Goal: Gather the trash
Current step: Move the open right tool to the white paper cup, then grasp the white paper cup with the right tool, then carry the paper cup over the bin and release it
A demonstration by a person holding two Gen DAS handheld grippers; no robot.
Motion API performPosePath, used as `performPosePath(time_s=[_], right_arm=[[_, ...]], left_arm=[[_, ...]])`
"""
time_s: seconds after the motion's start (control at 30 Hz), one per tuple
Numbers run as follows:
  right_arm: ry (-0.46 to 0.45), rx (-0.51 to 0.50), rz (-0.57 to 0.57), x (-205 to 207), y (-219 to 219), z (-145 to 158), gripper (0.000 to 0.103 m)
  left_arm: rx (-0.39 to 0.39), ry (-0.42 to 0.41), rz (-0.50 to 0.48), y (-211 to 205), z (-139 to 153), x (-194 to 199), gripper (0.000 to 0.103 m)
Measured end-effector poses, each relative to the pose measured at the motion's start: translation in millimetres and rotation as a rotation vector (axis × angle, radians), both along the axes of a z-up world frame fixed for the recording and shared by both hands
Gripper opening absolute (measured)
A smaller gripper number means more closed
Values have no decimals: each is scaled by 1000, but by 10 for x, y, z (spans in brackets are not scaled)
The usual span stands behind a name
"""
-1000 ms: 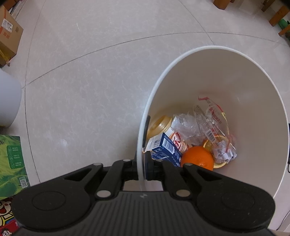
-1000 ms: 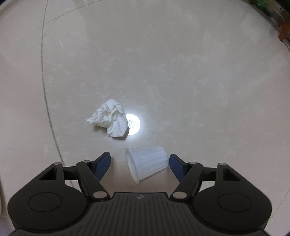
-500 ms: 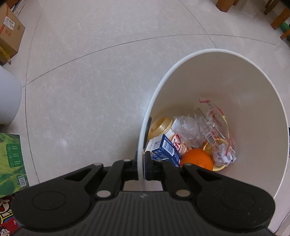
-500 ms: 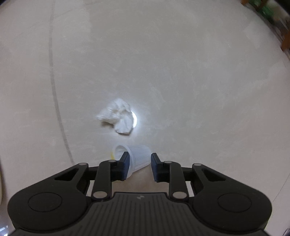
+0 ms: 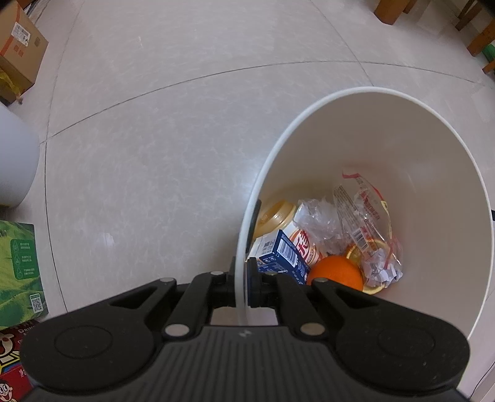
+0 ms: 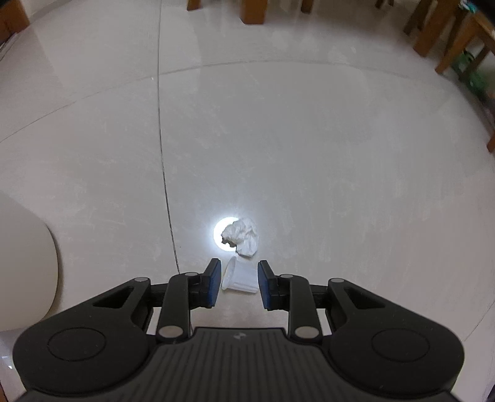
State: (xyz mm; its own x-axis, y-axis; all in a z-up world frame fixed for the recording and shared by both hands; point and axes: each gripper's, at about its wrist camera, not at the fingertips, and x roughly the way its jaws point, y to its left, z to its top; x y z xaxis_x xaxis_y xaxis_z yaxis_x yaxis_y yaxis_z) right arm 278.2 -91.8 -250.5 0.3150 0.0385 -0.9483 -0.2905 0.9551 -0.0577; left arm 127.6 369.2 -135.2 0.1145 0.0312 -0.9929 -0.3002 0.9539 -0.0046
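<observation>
My left gripper (image 5: 242,278) is shut on the rim of a white trash bin (image 5: 371,89). Inside the bin lie an orange (image 5: 335,272), a blue carton (image 5: 284,253), a yellow-capped bottle (image 5: 278,213) and clear wrappers (image 5: 362,210). My right gripper (image 6: 239,264) hangs well above the floor, its jaws opening. A small white ribbed cup (image 6: 241,278) shows in the gap between the blue pads. It lies on its side on the floor below, and the pads do not press on it. A crumpled white tissue (image 6: 243,236) lies just beyond the cup.
A cardboard box (image 5: 18,52), a white rounded object (image 5: 15,160), a green carton (image 5: 18,272) and red snack packs (image 5: 9,371) line the left. Wooden furniture legs (image 6: 253,12) stand far off and at the right (image 6: 458,40). A white curved body (image 6: 27,266) fills the right view's left edge.
The right gripper's jaws closed in on the cup, then it rose. Cup and tissue now look smaller, and the jaws stand wider than half a second ago. The left gripper and bin kept still.
</observation>
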Motion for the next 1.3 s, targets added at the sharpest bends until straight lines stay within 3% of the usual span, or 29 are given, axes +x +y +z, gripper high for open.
performPosePath(time_s=[0.03, 0.1, 0.2, 0.37, 0.43, 0.67, 0.77, 0.8, 0.83, 1.1, 1.3], right_arm=[[1, 8, -7, 7, -13, -27, 52], [17, 20, -29, 43, -58, -166, 53], [70, 20, -96, 104, -165, -501, 66], [127, 64, -199, 233, -260, -997, 73], [126, 67, -229, 302, -269, -1137, 82], [140, 67, -253, 450, -149, -1501, 83], [140, 26, -238, 471, -62, -1608, 74], [141, 15, -238, 467, -23, -1650, 65], [146, 6, -232, 465, -9, -1666, 55], [137, -34, -196, 431, 96, -1443, 55], [97, 13, -82, 324, 309, -645, 55]], left_arm=[[1, 0, -1, -1, 0, -1, 1], [1, 0, -2, -1, 2, -1, 1], [3, 1, -5, -2, 2, 2, 1], [-6, 2, -5, 0, 0, 3, 1], [-8, 2, -7, 3, -2, 0, 1], [-11, 4, -3, 12, -9, 11, 1], [-15, 4, -1, 17, -11, 12, 1], [-15, 4, 0, 19, -10, 11, 1], [-14, 3, -3, 18, -10, 9, 1], [-8, 5, -4, 3, -12, 12, 1], [-11, 1, -1, 18, -8, 6, 1]])
